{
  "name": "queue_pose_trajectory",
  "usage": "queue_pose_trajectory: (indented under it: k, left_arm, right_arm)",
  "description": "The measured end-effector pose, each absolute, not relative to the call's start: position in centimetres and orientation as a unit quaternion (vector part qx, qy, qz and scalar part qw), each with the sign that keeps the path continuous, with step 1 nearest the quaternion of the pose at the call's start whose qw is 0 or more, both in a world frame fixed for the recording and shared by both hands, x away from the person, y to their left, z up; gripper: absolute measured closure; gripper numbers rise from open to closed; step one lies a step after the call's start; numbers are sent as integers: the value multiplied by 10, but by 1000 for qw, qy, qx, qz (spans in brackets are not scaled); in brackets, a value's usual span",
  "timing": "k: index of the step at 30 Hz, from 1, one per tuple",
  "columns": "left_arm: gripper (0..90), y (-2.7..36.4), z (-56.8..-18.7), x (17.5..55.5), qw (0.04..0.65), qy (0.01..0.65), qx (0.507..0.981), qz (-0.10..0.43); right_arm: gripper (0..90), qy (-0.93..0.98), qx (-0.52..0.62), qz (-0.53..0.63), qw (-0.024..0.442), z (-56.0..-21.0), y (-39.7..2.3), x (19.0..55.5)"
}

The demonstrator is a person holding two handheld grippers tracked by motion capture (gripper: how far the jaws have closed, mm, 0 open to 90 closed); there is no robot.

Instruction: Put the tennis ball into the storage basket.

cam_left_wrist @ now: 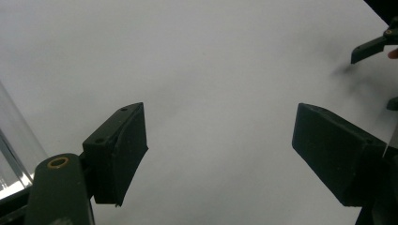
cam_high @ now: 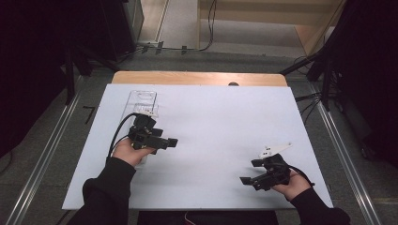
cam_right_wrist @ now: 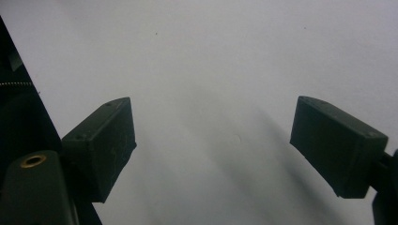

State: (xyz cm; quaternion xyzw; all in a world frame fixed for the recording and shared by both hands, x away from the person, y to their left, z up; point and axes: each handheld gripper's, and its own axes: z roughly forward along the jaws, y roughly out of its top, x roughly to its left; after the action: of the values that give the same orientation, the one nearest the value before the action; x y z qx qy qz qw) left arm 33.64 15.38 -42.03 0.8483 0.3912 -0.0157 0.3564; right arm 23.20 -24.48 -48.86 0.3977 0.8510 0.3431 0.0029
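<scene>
Left gripper jaws spread over bare white table, clear plastic box just behind it — right gripper spread too, no readable writing.

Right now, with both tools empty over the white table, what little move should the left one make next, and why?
Probably the left gripper should turn back toward the clear box. Its fingers stand apart with nothing between them and point toward the bare table, while the box, the thing nearest it, lies just behind. The right gripper hovers open, far off.
</scene>
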Motion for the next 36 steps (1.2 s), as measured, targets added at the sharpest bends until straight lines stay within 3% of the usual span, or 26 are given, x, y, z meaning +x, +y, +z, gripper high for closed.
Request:
queue_pose_trajectory:
  k: [36]
  left_arm:
    - [187,163,-444,299,384,333,861,5]
  right_arm:
    - [125,849,403,342,7,-489,-247,233]
